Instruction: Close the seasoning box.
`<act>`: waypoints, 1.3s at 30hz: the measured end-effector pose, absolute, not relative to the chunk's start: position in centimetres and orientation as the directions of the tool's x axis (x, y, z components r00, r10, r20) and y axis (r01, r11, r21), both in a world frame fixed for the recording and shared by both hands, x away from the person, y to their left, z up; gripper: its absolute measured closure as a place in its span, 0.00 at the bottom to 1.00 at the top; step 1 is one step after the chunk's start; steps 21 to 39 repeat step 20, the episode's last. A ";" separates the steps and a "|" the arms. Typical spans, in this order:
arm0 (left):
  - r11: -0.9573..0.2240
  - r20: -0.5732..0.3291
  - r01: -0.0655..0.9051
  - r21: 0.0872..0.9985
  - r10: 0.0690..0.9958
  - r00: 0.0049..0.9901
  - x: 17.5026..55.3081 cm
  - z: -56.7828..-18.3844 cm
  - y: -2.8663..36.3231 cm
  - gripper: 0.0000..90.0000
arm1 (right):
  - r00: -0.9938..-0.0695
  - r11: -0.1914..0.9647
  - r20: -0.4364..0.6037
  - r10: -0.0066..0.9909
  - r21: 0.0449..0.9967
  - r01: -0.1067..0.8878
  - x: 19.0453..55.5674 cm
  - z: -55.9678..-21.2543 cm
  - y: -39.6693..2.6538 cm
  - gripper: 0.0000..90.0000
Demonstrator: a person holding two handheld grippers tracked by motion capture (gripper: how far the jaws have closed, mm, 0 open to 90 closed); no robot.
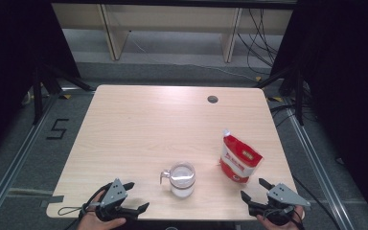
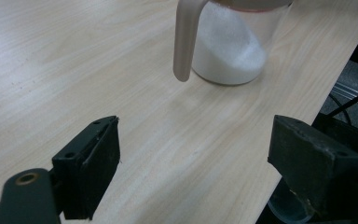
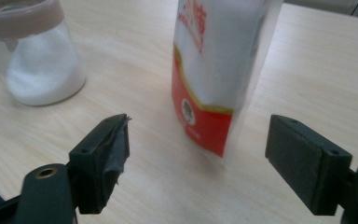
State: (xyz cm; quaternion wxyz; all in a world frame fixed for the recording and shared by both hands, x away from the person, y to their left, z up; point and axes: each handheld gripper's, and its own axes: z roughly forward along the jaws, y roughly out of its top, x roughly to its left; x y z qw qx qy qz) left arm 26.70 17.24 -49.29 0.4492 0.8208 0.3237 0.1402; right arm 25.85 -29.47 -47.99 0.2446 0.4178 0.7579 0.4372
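**Both grippers open and empty at the near table edge**

In the high view, the left gripper sits at the lower left of the frame, over the near edge of the light wooden table. The person's left hand enters from the bottom edge and holds it low, jaws angled toward the upper right. The jaws stand wide apart with nothing between them.

The right gripper sits at the lower right of the frame, held by the right hand at the bottom edge, jaws angled toward the upper left. Its jaws are likewise spread wide and hold nothing.

A clear glass jug with a handle on its left side stands between the two grippers, slightly above them in the frame and near the table's front edge. It contains a white granular substance. In the left gripper view the jug appears at top centre, well clear of the jaws.

A red-and-white pouch stands upright to the right of the jug, apart from it. In the right gripper view the pouch stands ahead of the jaws, not touching them.
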 end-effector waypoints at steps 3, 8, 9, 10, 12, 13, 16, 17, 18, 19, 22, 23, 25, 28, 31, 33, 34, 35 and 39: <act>-0.394 -0.058 0.409 0.823 0.659 0.750 26.6 -49.4 17.2 0.18 | -0.522 0.250 0.007 0.853 0.873 0.420 25.8 -48.1 -29.3 0.23; -0.386 -0.059 0.413 0.825 0.667 0.742 26.6 -49.5 17.1 0.18 | -0.535 0.262 0.015 0.845 0.860 0.438 25.9 -48.2 -29.4 0.21; -0.424 -0.025 0.397 0.814 0.657 0.753 26.8 -49.4 17.4 0.18 | -0.506 0.227 0.046 0.862 0.856 0.465 25.6 -48.2 -29.1 0.21; -0.424 -0.025 0.397 0.814 0.657 0.753 26.8 -49.4 17.4 0.18 | -0.506 0.227 0.046 0.862 0.856 0.465 25.6 -48.2 -29.1 0.21; -0.411 -0.036 0.397 0.820 0.657 0.753 26.8 -49.5 17.3 0.18 | -0.511 0.233 0.041 0.859 0.857 0.460 25.7 -48.2 -29.1 0.21; -0.378 -0.067 0.419 0.825 0.672 0.738 26.7 -49.7 17.0 0.18 | -0.528 0.265 0.007 0.849 0.860 0.437 26.0 -48.4 -29.3 0.20; -0.395 -0.054 0.412 0.821 0.665 0.745 26.8 -49.7 17.1 0.18 | -0.532 0.262 0.014 0.846 0.859 0.439 26.0 -48.4 -29.3 0.20; -0.384 -0.064 0.415 0.825 0.666 0.743 26.8 -49.7 17.1 0.18 | -0.531 0.265 0.011 0.847 0.858 0.441 26.1 -48.5 -29.3 0.20; -0.384 -0.064 0.415 0.825 0.666 0.743 26.8 -49.7 17.1 0.18 | -0.528 0.258 0.019 0.849 0.857 0.447 26.0 -48.5 -29.3 0.20; -0.401 -0.052 0.417 0.816 0.667 0.743 26.8 -49.7 17.2 0.18 | -0.504 0.238 0.038 0.863 0.849 0.472 25.8 -48.5 -29.1 0.19; -0.401 -0.052 0.417 0.816 0.667 0.743 26.8 -49.7 17.2 0.18 | -0.504 0.238 0.038 0.863 0.849 0.472 25.8 -48.5 -29.1 0.19; -0.401 -0.052 0.417 0.816 0.667 0.743 26.8 -49.7 17.2 0.18 | -0.504 0.238 0.038 0.863 0.849 0.472 25.8 -48.5 -29.1 0.19; -0.401 -0.052 0.417 0.816 0.667 0.743 26.8 -49.7 17.2 0.18 | -0.504 0.238 0.038 0.863 0.849 0.472 25.8 -48.5 -29.1 0.19; -0.401 -0.052 0.417 0.816 0.667 0.743 26.8 -49.7 17.2 0.18 | -0.504 0.238 0.038 0.863 0.849 0.472 25.8 -48.5 -29.1 0.19; -0.401 -0.052 0.417 0.816 0.667 0.743 26.8 -49.7 17.2 0.18 | -0.504 0.238 0.038 0.863 0.849 0.472 25.8 -48.5 -29.1 0.19; -0.401 -0.052 0.417 0.816 0.667 0.743 26.8 -49.7 17.2 0.18 | -0.504 0.238 0.038 0.863 0.849 0.472 25.8 -48.5 -29.1 0.19; -0.401 -0.052 0.417 0.816 0.667 0.743 26.8 -49.7 17.2 0.18 | -0.504 0.238 0.038 0.863 0.849 0.472 25.8 -48.5 -29.1 0.19; -0.401 -0.052 0.417 0.816 0.667 0.743 26.8 -49.7 17.2 0.18 | -0.504 0.238 0.038 0.863 0.849 0.472 25.8 -48.5 -29.1 0.19; -0.401 -0.052 0.417 0.816 0.667 0.743 26.8 -49.7 17.2 0.18 | -0.504 0.238 0.038 0.863 0.849 0.472 25.8 -48.5 -29.1 0.19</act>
